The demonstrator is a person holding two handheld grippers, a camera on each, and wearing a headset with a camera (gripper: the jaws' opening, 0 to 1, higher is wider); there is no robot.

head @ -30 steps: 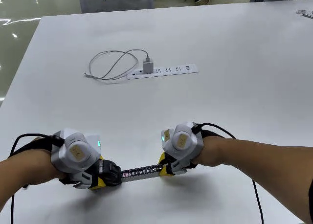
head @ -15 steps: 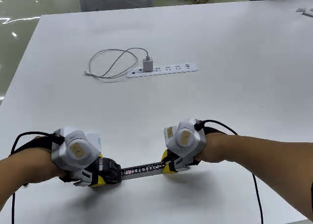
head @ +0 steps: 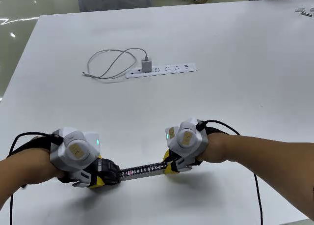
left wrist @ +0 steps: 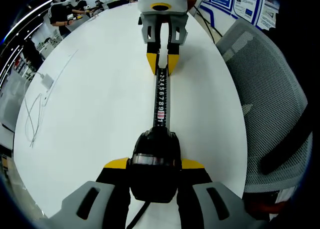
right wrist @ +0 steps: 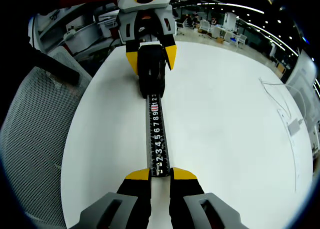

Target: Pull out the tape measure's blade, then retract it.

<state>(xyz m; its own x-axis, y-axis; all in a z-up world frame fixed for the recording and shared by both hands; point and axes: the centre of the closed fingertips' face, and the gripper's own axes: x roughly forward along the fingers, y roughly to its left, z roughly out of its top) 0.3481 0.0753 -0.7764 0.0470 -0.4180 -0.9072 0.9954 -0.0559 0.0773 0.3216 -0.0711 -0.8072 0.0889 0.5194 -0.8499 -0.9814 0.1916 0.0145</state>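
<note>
Surface first: a broad white matte tabletop (head: 245, 77) is spread under everything, with a white power strip (head: 169, 69), a white plug-in charger (head: 146, 66) seated in it and a looped grey cable (head: 90, 64) laid well beyond the grippers. A glossy pale floor (head: 14, 18) is glimpsed past the far left edge; a grey mesh chair (left wrist: 270, 89) is caught beside the bench in the left gripper view, and a large lit hall is made out behind.

Now to the near edge: the black tape measure case (left wrist: 155, 159) is clamped between the yellow-tipped jaws of the left gripper (head: 100, 173), while the end of the black numbered blade (right wrist: 157, 134) is pinched by the right gripper (right wrist: 160, 175), jaws closed tight on it. The blade is held stretched straight between the two.

Against a second ago, slightly more blade is exposed and the grippers are set a touch farther apart; power strip and cable are left where they were.
</note>
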